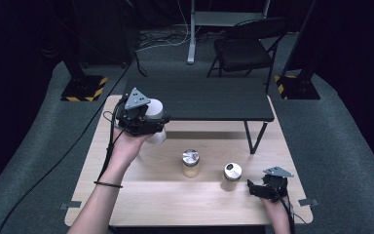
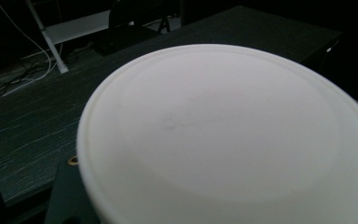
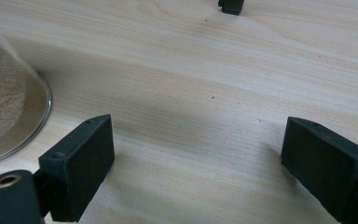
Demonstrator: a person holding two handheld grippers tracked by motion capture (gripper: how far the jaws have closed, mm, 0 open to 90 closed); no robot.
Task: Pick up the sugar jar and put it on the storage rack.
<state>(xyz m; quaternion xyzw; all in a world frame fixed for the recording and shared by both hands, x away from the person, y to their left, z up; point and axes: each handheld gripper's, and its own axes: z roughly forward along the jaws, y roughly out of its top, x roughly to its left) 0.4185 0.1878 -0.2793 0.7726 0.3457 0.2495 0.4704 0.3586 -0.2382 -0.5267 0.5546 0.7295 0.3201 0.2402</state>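
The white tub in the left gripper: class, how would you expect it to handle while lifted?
The white tub looks like smooth plastic, so it may be slippery between the pads. It is wide for the left gripper, so it could twist in the grip. Its wide flat lid suggests it would stand steadily once set down.

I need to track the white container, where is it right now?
In the high view the white container is at the left, held off the wooden table in the left gripper, at the front left corner of the dark raised shelf.
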